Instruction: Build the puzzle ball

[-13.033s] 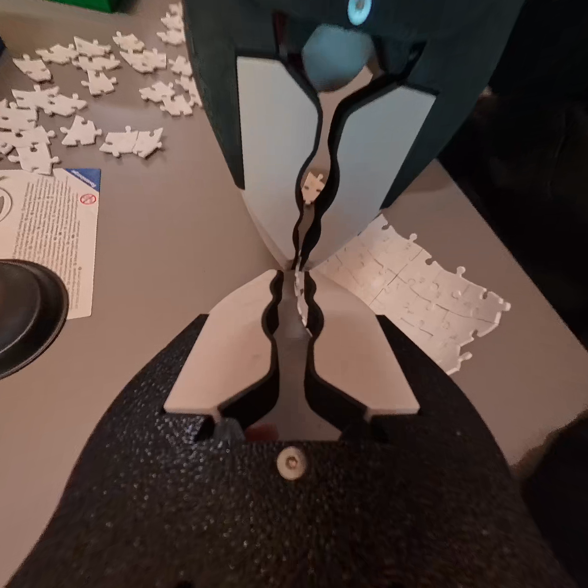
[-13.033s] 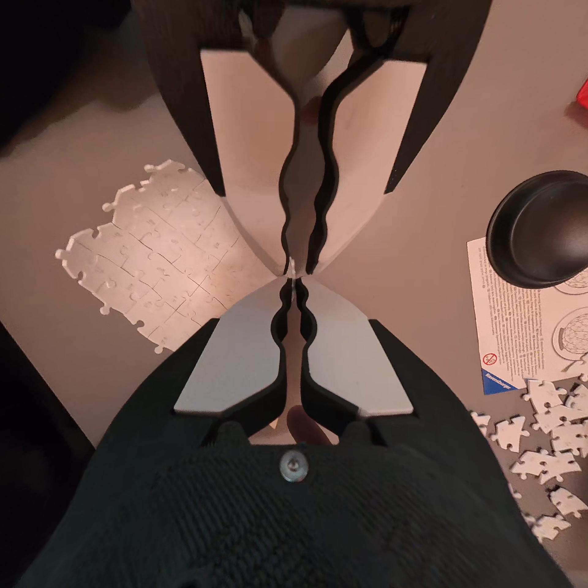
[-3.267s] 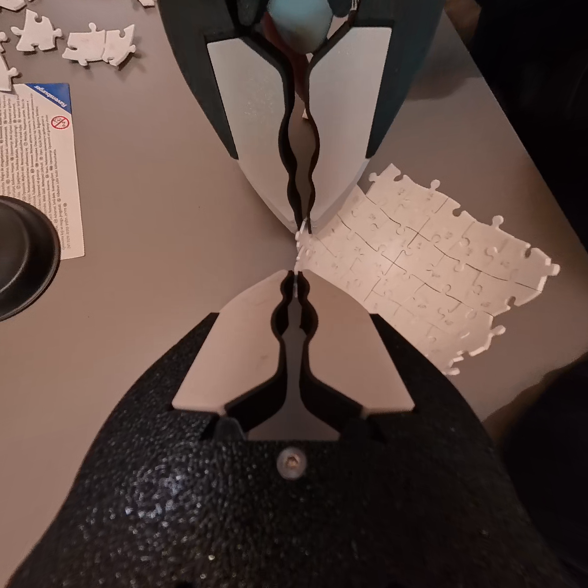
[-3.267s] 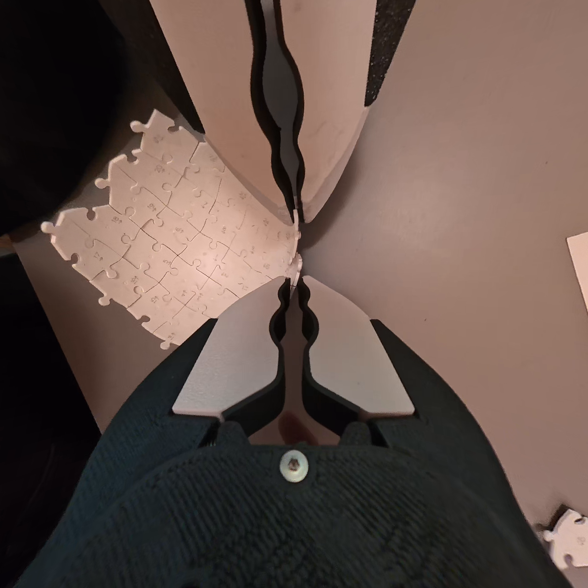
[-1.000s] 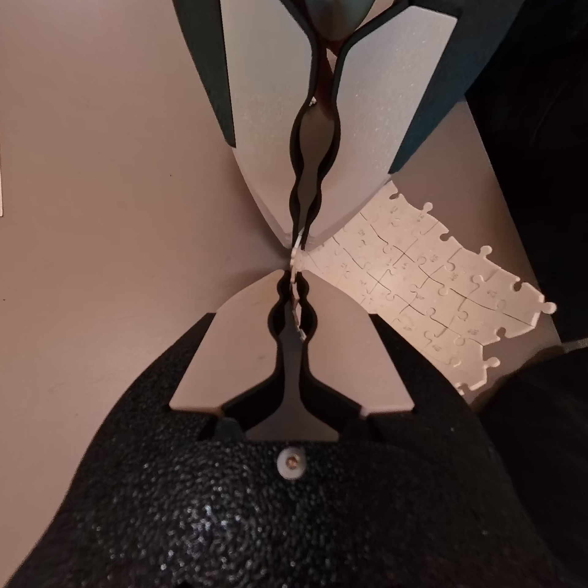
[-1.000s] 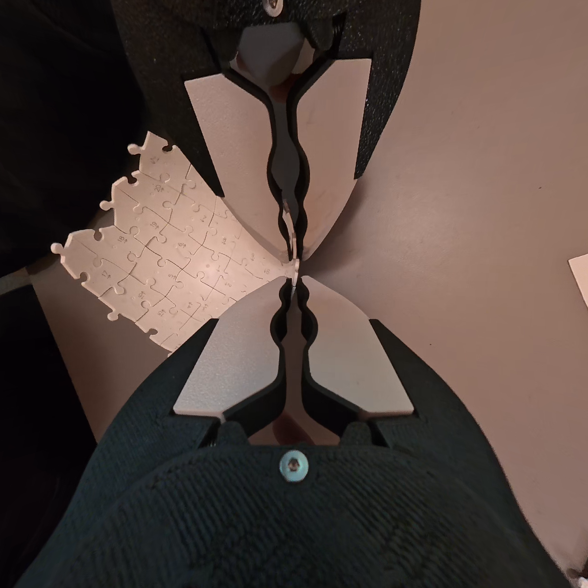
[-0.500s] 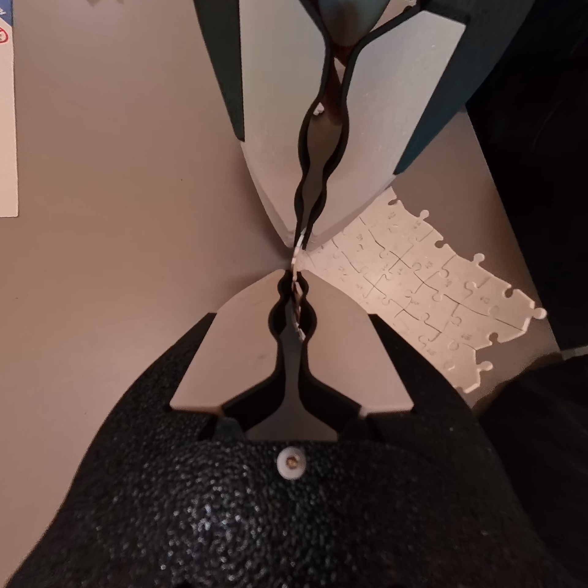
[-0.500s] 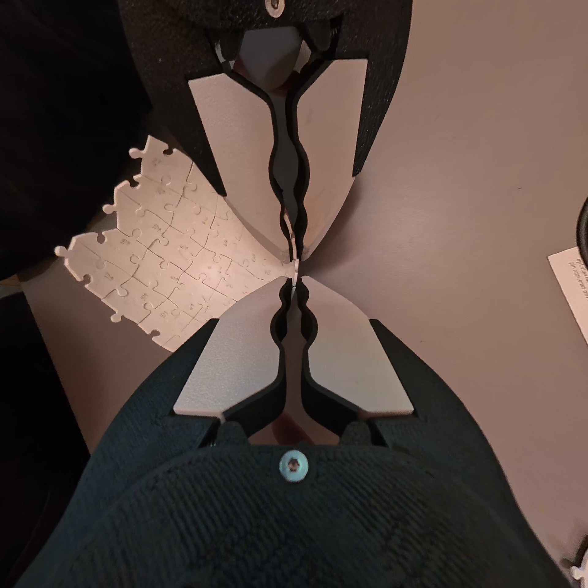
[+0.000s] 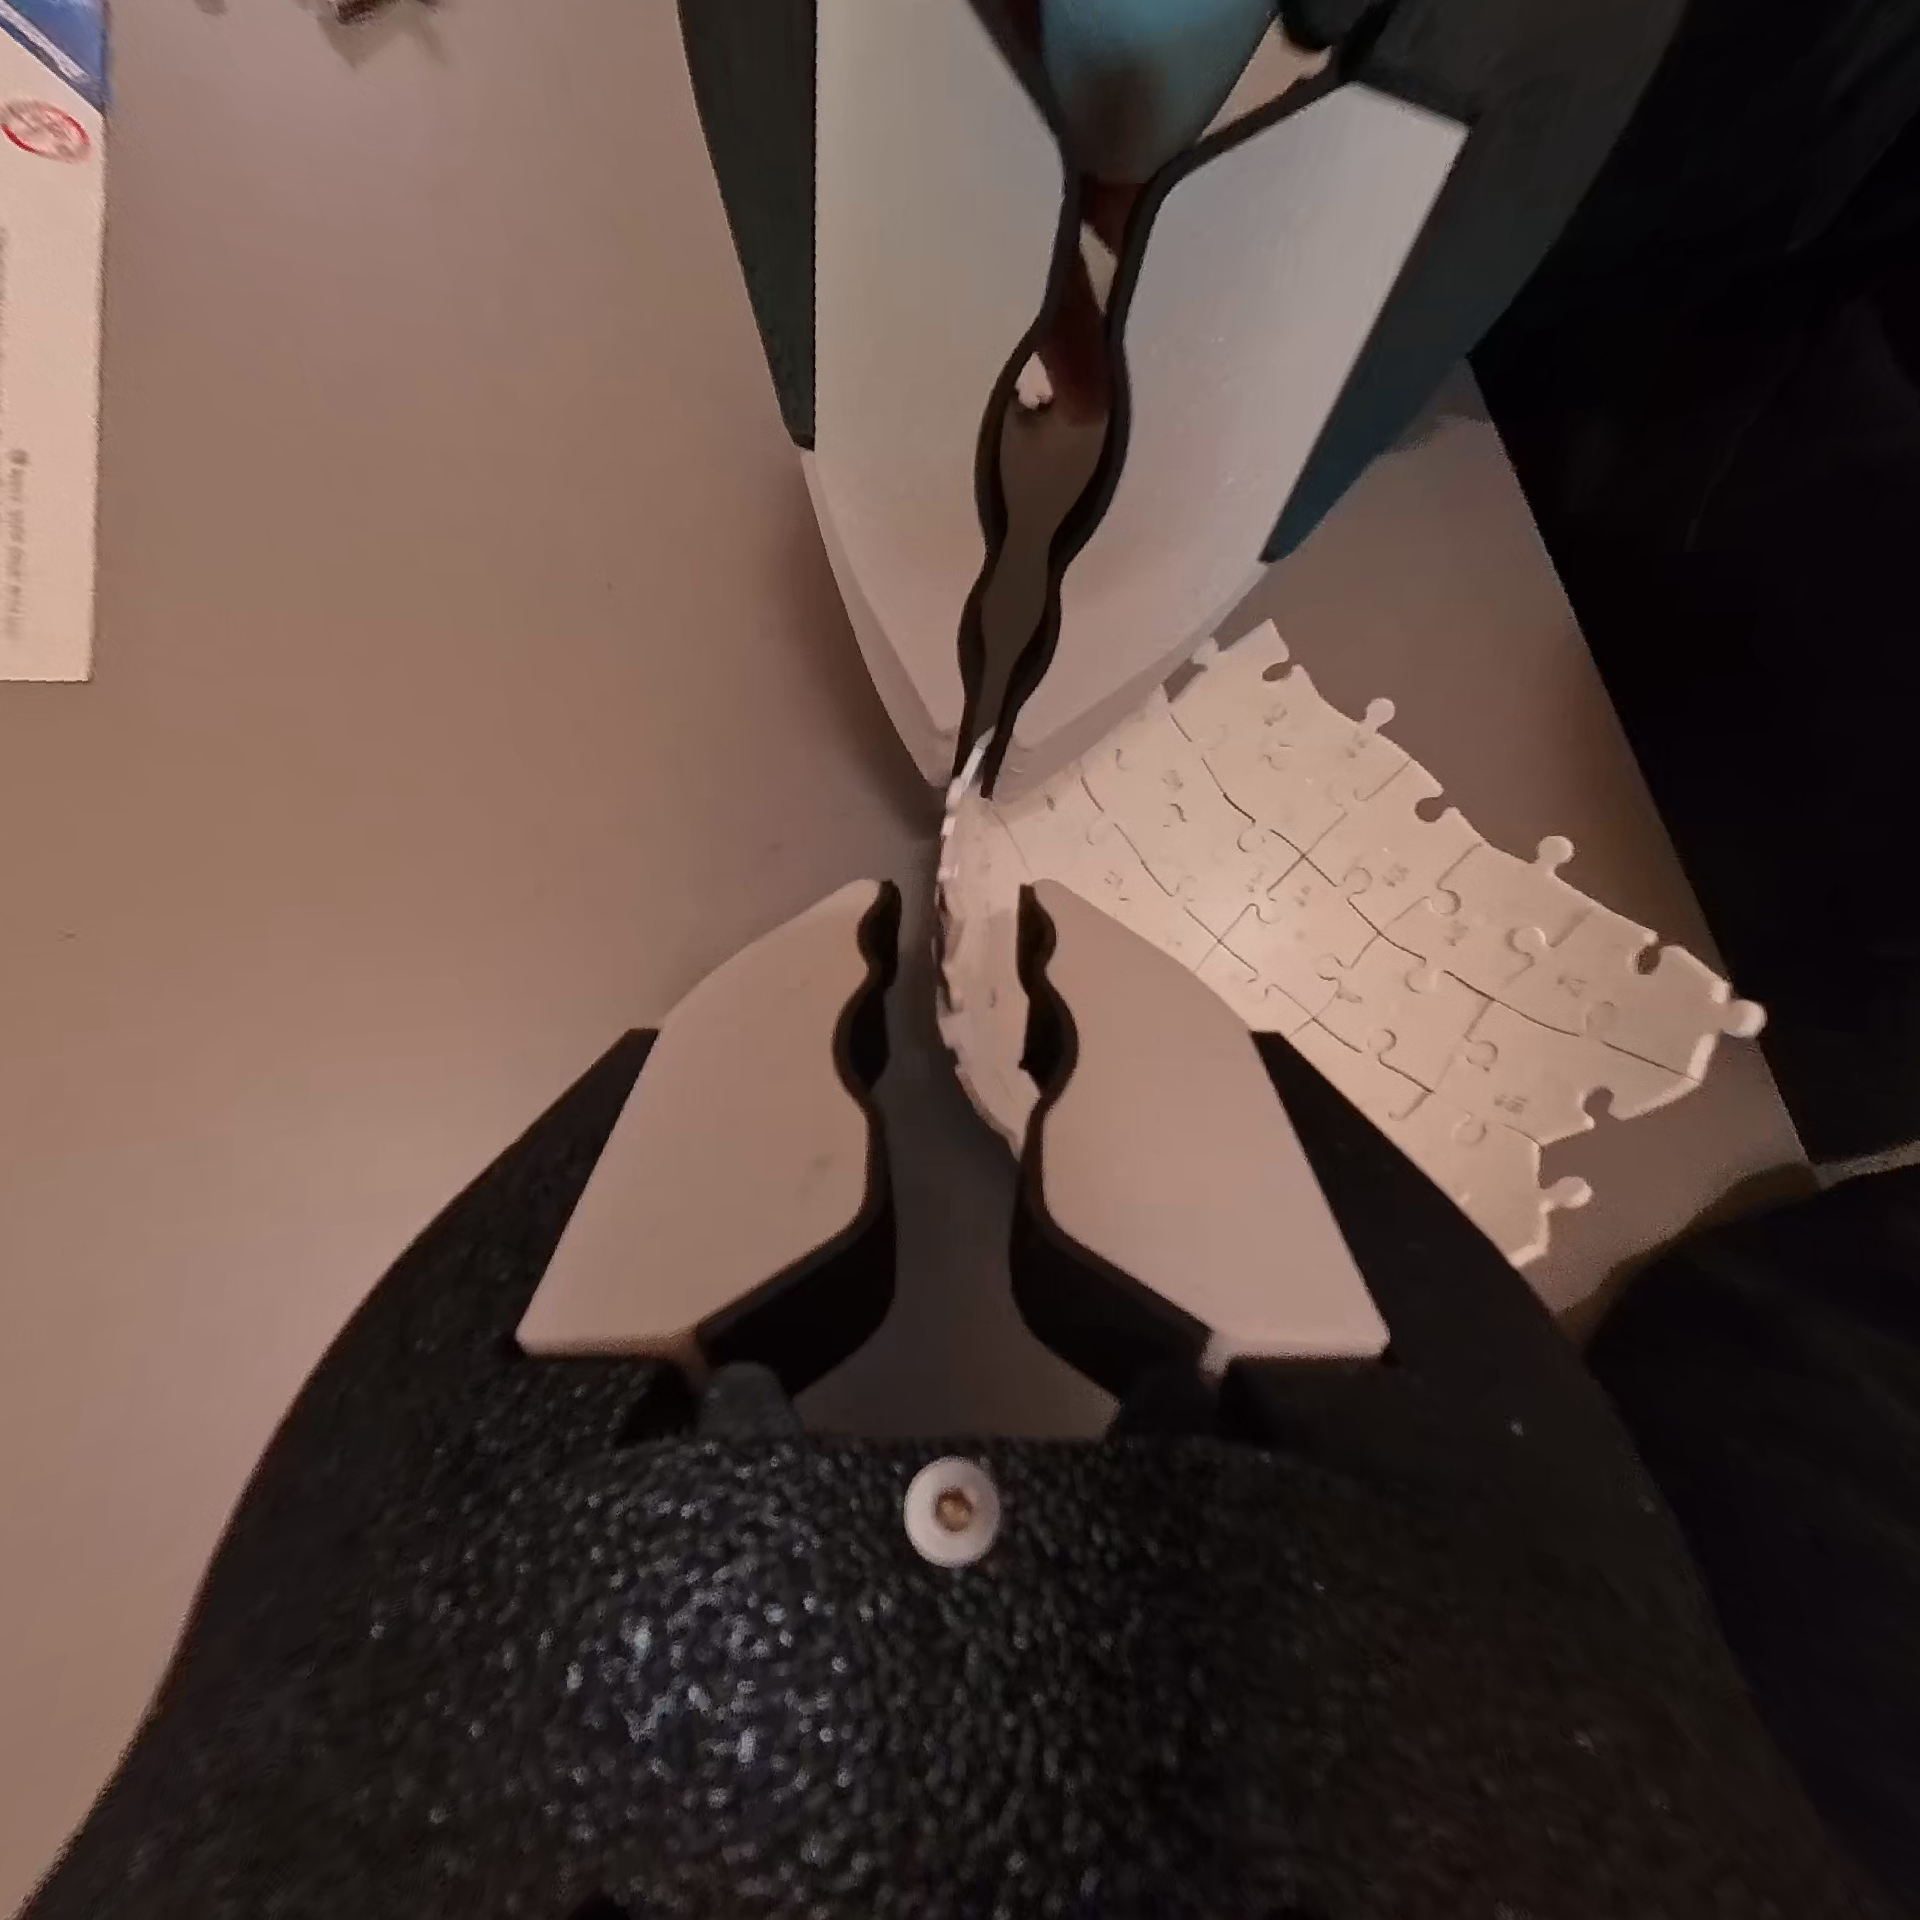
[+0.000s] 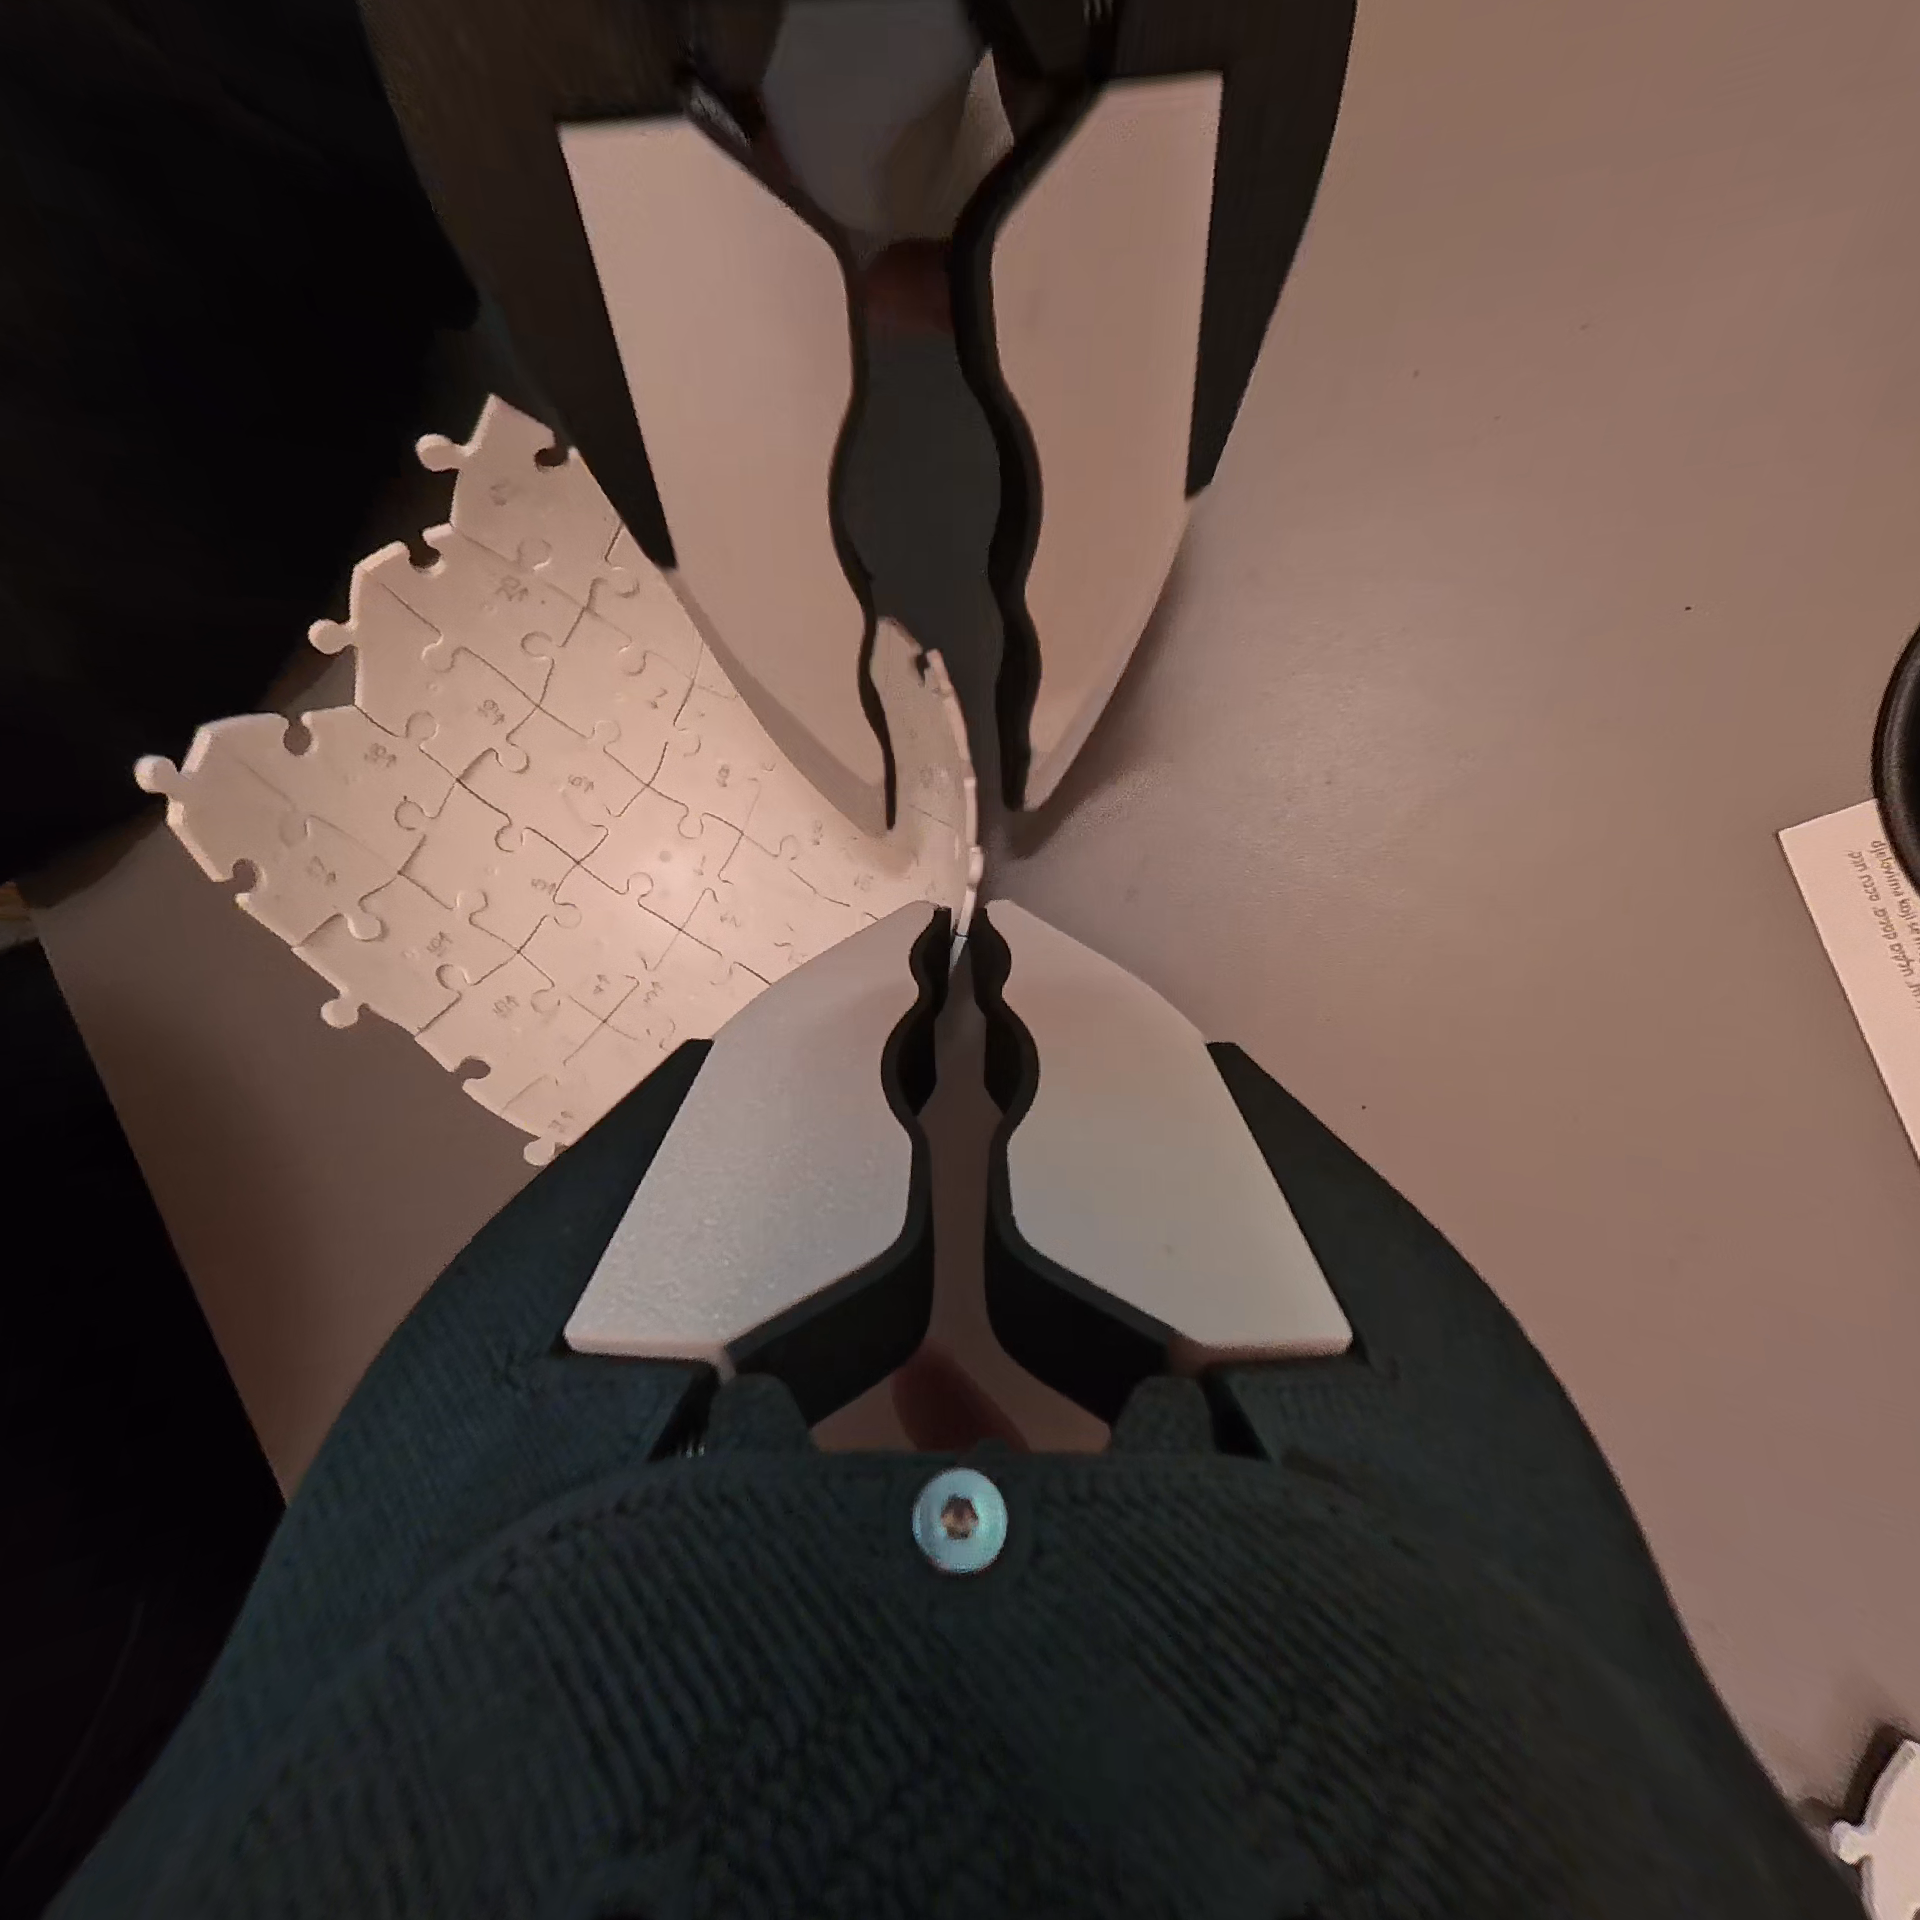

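As the two grippers meet nose to nose over the grey surface (image 9: 416, 727), we find the curved white sheet of joined puzzle pieces (image 9: 1382, 935) caught between them along its near edge. The right gripper (image 10: 961, 925) stands narrow, its jaws pinched on that edge. The left gripper (image 9: 956, 899) stands part-way apart, the edge lying in its gap against one finger, not clamped. The sheet fans away to the left gripper's right, toward the surface's dark edge, its long axis running crosswise to both grippers. We judge that the coming move turns on the right gripper's single hold, with the left nearest to re-seat. A white printed leaflet (image 9: 47, 416) lies well apart.
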The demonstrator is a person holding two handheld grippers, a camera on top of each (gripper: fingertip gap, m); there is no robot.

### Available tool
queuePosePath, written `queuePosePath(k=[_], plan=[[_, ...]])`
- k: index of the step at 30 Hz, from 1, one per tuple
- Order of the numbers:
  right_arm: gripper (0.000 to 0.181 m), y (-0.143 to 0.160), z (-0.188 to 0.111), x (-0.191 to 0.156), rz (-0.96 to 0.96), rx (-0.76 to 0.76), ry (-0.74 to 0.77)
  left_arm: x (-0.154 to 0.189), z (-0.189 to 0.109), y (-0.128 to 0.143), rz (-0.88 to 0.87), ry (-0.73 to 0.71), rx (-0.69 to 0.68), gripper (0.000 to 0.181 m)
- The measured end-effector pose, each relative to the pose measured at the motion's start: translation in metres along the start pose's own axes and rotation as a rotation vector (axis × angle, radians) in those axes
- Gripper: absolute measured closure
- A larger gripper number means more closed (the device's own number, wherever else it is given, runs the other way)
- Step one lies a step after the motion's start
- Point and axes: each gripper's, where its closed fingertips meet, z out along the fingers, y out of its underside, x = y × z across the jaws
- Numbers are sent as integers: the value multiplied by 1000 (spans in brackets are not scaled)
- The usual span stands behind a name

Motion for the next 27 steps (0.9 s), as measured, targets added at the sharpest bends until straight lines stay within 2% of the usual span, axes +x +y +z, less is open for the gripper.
queuePosePath(k=[5, 11, 15, 19, 27], plan=[[177, 1, 1, 1, 7, -1, -2, -3, -23, -17, 24, -71, 127, 163], [177, -2, 0, -1, 5, 9, -10, -5, -19, 1, -12, -98, 2, 163], [177, -3, 0, -3, 1, 7, -8, -2, -11, 12, -58, -48, -58, 165], [177, -2, 1, -2, 1, 1, -4, -4, -10, 14, -71, -40, -63, 179], [174, 0, 2, -2, 17, 5, -23, -4, -9, 12, -78, -33, -63, 180]])
